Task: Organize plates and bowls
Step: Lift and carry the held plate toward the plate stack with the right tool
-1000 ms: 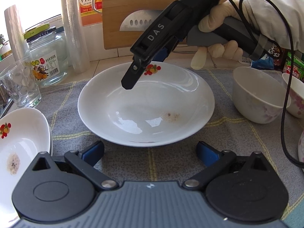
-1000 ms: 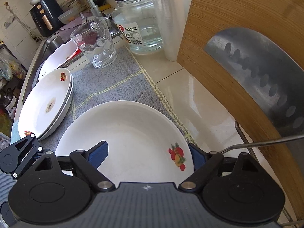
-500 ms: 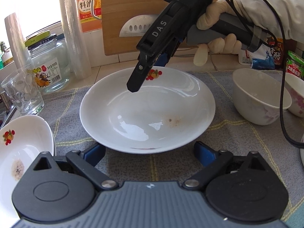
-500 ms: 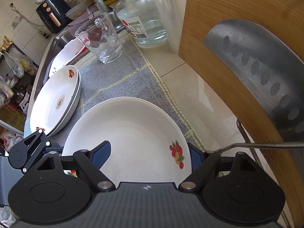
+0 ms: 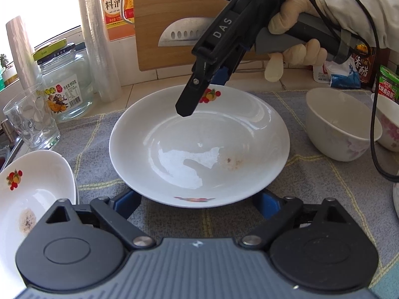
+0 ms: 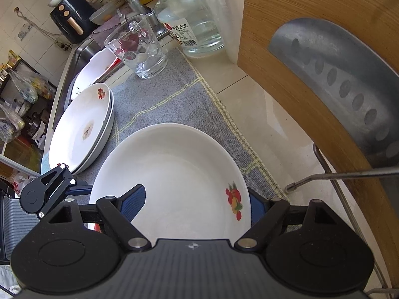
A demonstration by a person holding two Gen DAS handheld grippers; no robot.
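Note:
A white deep plate (image 5: 199, 149) with fruit motifs lies on the grey cloth (image 5: 311, 182). Its near rim covers the blue pads of my left gripper (image 5: 197, 200), whose jaws are closing; its fingers (image 5: 129, 199) reach under the rim on either side and do not press on it. My right gripper (image 5: 203, 92), held by a gloved hand (image 5: 294, 52), straddles the far rim, with one finger over the plate's inside and the other behind the rim. In the right wrist view this gripper (image 6: 194, 199) stands open over the same plate (image 6: 179, 169). Two stacked plates (image 6: 82, 129) sit to the left.
Two bowls (image 5: 341, 124) stand at the right of the cloth. A drinking glass (image 5: 32, 117) and a glass jar (image 5: 64, 87) stand at the back left. A cutting board with a cleaver (image 6: 324, 74) leans behind the plate, and a sink (image 6: 82, 57) lies beyond the stack.
The plate has come closer to my left gripper, and its near rim now covers the pads. The left jaws have narrowed a little. The right gripper points more steeply down.

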